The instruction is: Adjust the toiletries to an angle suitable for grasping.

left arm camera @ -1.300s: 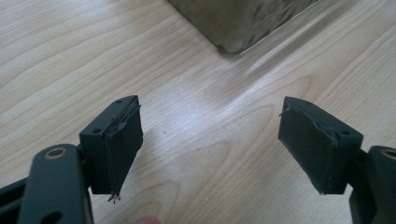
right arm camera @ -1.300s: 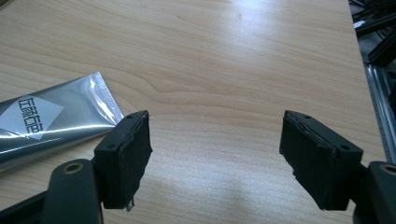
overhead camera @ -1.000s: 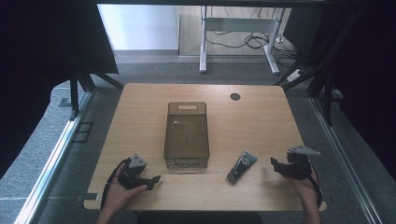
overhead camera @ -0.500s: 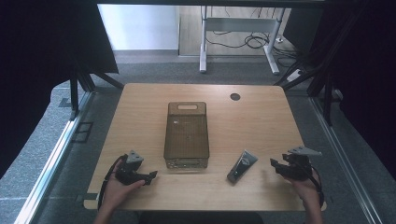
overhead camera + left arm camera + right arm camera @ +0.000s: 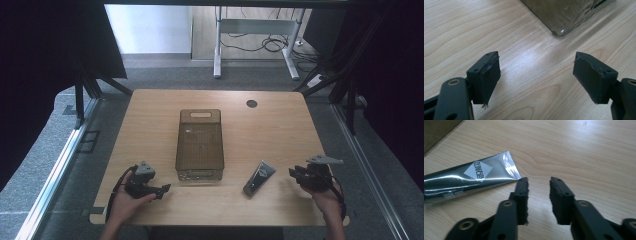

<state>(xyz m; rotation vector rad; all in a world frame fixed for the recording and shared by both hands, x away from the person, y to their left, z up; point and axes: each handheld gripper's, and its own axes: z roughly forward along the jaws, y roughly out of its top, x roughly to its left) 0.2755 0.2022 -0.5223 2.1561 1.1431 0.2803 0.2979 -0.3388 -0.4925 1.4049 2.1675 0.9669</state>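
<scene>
A smoky translucent box [image 5: 199, 145] with a handle slot stands in the middle of the wooden table [image 5: 280, 130]. A silver and black tube [image 5: 259, 178] lies to its right near the front edge. My left gripper [image 5: 164, 189] rests low at the front left, open wide, and a corner of the box [image 5: 564, 17] shows beyond its jaws. My right gripper [image 5: 292, 173] sits at the front right, open by a narrow gap. In the right gripper view the tube [image 5: 466, 180] lies just left of the jaws, its crimped end close to the left fingertip [image 5: 522, 186].
A round black grommet [image 5: 251, 103] is set into the table's far right. Beyond the table stand a white desk frame and cables on the floor. Dark curtains and tripod legs flank both sides. Bare wood lies between the box and each gripper.
My left gripper has slid back toward the front edge and a little to the right. The right gripper and the tube have stayed put.
</scene>
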